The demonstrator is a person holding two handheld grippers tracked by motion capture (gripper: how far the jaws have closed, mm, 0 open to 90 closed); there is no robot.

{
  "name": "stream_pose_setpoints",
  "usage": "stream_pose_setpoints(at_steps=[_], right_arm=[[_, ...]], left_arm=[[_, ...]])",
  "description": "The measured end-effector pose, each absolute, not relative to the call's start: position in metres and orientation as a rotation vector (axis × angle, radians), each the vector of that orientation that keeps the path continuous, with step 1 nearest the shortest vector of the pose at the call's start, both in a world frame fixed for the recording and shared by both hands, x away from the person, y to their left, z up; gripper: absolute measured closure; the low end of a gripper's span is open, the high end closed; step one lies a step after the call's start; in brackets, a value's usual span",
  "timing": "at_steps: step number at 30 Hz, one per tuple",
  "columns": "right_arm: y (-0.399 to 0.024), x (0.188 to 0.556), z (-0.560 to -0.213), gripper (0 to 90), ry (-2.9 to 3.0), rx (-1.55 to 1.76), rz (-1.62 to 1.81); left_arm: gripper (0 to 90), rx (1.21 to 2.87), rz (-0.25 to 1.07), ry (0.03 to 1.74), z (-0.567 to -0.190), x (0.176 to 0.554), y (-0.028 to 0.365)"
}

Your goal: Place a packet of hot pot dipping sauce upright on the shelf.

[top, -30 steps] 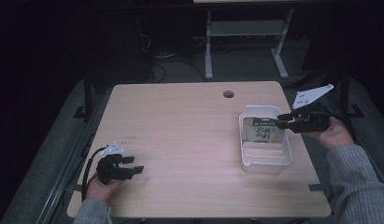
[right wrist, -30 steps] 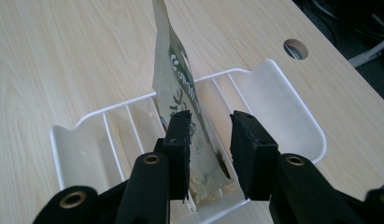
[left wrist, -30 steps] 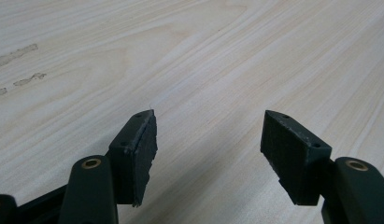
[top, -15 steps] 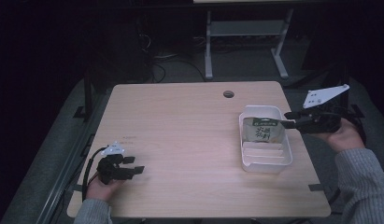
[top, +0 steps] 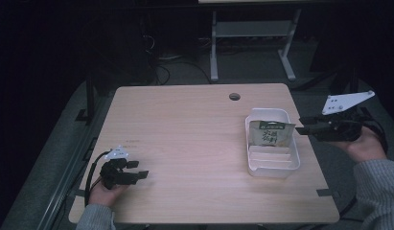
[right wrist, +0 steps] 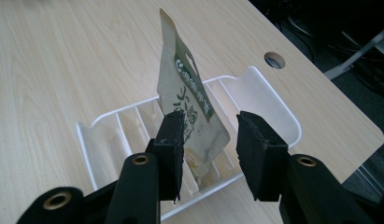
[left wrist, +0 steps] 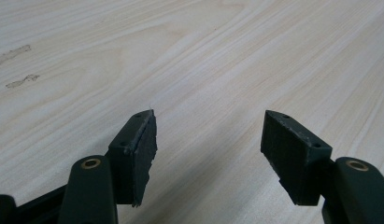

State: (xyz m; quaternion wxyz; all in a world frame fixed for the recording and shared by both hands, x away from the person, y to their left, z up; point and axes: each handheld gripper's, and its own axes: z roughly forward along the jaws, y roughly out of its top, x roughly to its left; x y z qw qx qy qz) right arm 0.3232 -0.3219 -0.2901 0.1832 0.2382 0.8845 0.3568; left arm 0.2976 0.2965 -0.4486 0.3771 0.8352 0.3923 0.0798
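A tan and green snack pouch (top: 270,133) (right wrist: 189,98) stands upright in a slot of the white ribbed tray (top: 273,170) (right wrist: 278,107) at the table's right side. My right gripper (top: 302,125) (right wrist: 209,116) hovers just right of the tray, pointing at the pouch. Its jaws have just been opening, and the pouch stands beyond them, untouched by the pads. At the table's front left, my left gripper (top: 139,169) (left wrist: 208,116) rests low over bare wood, open with nothing between its jaws.
A round cable hole (top: 234,96) (right wrist: 274,59) sits in the table near its far edge. The table's right edge runs close beside the tray. A metal stand (top: 252,38) is on the floor behind the table.
My right gripper has drawn back to the right, away from the tray and past the table's edge. The pouch stays standing in the tray. The left gripper has not moved.
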Motion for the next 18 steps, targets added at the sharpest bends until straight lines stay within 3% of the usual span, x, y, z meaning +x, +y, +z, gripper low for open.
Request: stream_pose_setpoints(at_steps=[18], right_arm=[[-0.324,0.296,-0.303,56.8,2.496,0.679,1.032]], left_arm=[[35.0,2.139,0.209,0.998,-0.448,0.297,0.296]])
